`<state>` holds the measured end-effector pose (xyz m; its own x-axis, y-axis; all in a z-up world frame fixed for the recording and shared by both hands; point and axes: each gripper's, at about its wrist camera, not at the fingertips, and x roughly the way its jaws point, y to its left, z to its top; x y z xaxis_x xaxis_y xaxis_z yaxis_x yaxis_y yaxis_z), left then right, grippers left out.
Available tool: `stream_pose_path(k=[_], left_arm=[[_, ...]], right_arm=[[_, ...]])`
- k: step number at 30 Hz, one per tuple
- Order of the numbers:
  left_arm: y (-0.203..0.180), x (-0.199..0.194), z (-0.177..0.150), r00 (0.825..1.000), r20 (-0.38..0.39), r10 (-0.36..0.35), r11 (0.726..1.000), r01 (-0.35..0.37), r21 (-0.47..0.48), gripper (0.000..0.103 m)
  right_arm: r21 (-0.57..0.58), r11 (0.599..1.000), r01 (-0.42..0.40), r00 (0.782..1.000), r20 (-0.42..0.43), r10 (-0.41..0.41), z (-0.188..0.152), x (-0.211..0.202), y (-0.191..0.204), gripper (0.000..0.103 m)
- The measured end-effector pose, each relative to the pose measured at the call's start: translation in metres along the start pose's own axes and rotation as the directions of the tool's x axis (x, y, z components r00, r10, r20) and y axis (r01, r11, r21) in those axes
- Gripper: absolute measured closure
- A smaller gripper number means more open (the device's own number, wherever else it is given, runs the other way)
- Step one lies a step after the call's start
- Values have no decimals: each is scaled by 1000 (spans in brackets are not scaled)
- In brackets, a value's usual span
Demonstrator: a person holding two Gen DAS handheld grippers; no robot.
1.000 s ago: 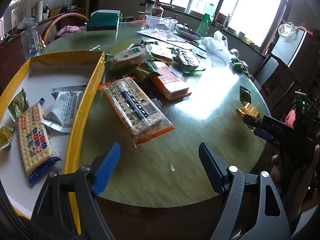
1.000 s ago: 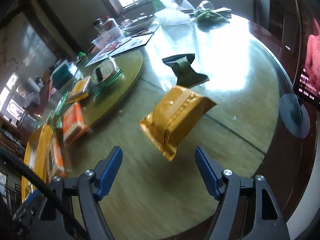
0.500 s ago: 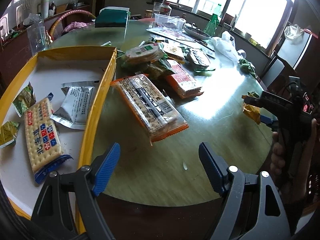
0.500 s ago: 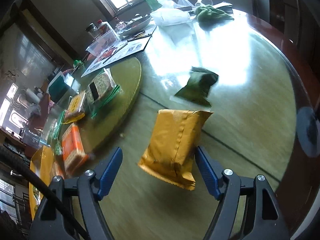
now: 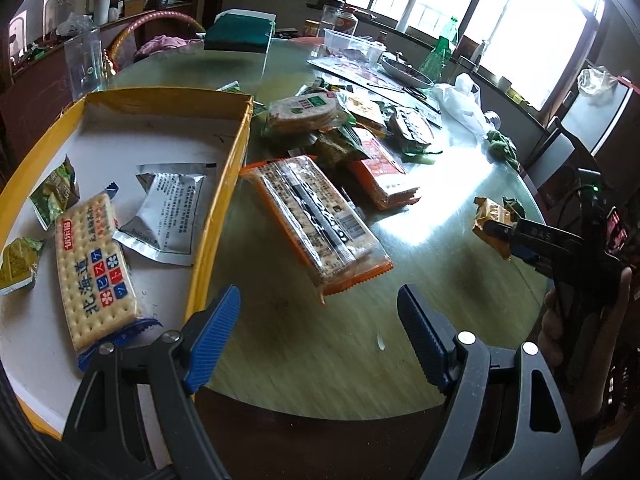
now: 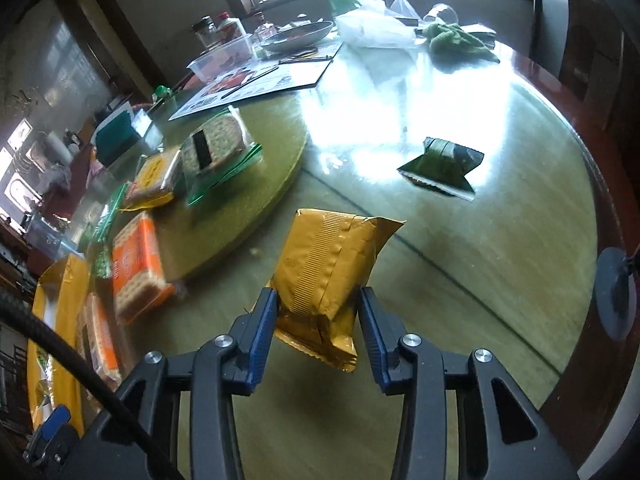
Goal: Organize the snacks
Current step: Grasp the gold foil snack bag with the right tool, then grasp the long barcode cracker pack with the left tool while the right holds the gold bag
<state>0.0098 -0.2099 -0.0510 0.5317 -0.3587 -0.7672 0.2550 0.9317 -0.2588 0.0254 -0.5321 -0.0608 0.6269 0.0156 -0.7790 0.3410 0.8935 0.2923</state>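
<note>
A golden snack packet (image 6: 324, 272) stands between the blue pads of my right gripper (image 6: 318, 320), whose jaws are closing and touch it on both sides. From the left wrist view, that packet (image 5: 486, 216) sits at the tip of the right gripper (image 5: 504, 236) near the table's right edge. My left gripper (image 5: 320, 340) hangs open over the front of the table with nothing between its fingers. A yellow-rimmed box (image 5: 224, 208) to its left holds a blue cracker pack (image 5: 94, 268), a silver sachet (image 5: 168, 208) and small green packets. A long orange cracker pack (image 5: 316, 220) lies just beyond the left gripper.
A dark green packet (image 6: 440, 168) lies beyond the golden one. The turntable (image 6: 256, 200) carries several more snack packs. A white plastic bag (image 6: 372, 28), a bowl, jars and papers crowd the far side. A person's hand (image 5: 560, 320) holds the right gripper.
The right gripper moved forward onto the golden packet and its jaws narrowed from wide open until they touch it. The left gripper stayed open and barely shifted.
</note>
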Motion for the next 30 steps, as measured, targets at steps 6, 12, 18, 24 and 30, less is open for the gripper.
stream_pose_path(k=[6, 12, 18, 24, 30], left_arm=[[-4, 7, 12, 1000, 0, 12, 1000, -12, 2, 22], [-5, 18, 22, 999, -22, 28, 999, -29, -15, 22], [-18, 24, 28, 999, -50, 17, 1000, -17, -8, 22], [-27, 52, 35, 987, -125, 98, 995, -97, 18, 22], [-29, 69, 43, 974, -99, 203, 979, -201, 36, 18]], right_arm=[[60, 988, -143, 988, -52, 146, 9, 5, -5, 35], [34, 995, -98, 994, -42, 99, 21, 15, 6, 38], [-48, 997, -52, 998, -29, 51, 4, 10, 20, 61], [-103, 993, -55, 998, -13, 54, -21, 1, 35, 61], [-131, 989, -71, 997, -10, 70, -35, -5, 40, 61]])
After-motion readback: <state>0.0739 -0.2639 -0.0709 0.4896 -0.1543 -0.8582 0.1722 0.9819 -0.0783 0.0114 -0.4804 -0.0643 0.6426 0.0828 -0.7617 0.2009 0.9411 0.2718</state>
